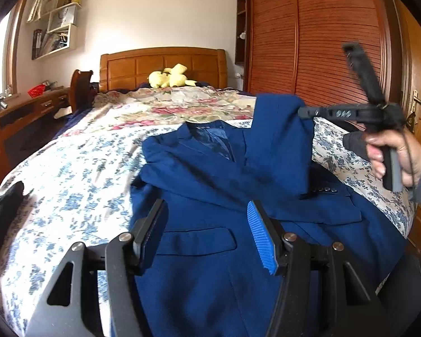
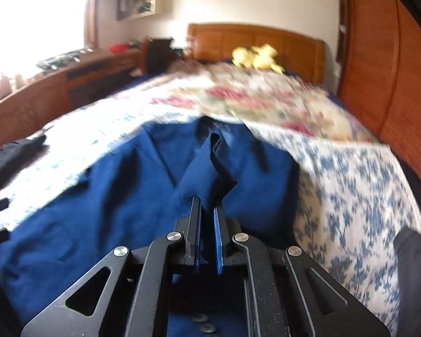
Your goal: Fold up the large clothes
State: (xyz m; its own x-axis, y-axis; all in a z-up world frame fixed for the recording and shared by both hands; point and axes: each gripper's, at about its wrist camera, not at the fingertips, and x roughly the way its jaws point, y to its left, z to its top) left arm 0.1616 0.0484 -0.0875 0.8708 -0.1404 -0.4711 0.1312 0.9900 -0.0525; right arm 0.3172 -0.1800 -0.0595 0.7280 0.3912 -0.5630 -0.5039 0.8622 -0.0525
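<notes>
A dark blue suit jacket (image 1: 210,185) lies front up on the bed, collar toward the headboard. My left gripper (image 1: 205,207) hovers open over its lower front near a pocket flap, with nothing between its fingers. My right gripper (image 1: 303,111), held by a hand (image 1: 393,154) at the right, is shut on the jacket's sleeve (image 1: 278,140) and holds it raised above the jacket's chest. In the right wrist view the sleeve (image 2: 207,168) runs up into the closed right gripper (image 2: 207,205), with the jacket (image 2: 112,196) spread below.
The bed sheet (image 1: 70,182) has a blue flower print, and a pink floral quilt lies farther back. A yellow plush toy (image 1: 169,77) rests by the wooden headboard. A dark garment (image 1: 2,205) lies at the bed's left edge. A wooden desk (image 1: 19,112) stands left, a wardrobe (image 1: 322,42) right.
</notes>
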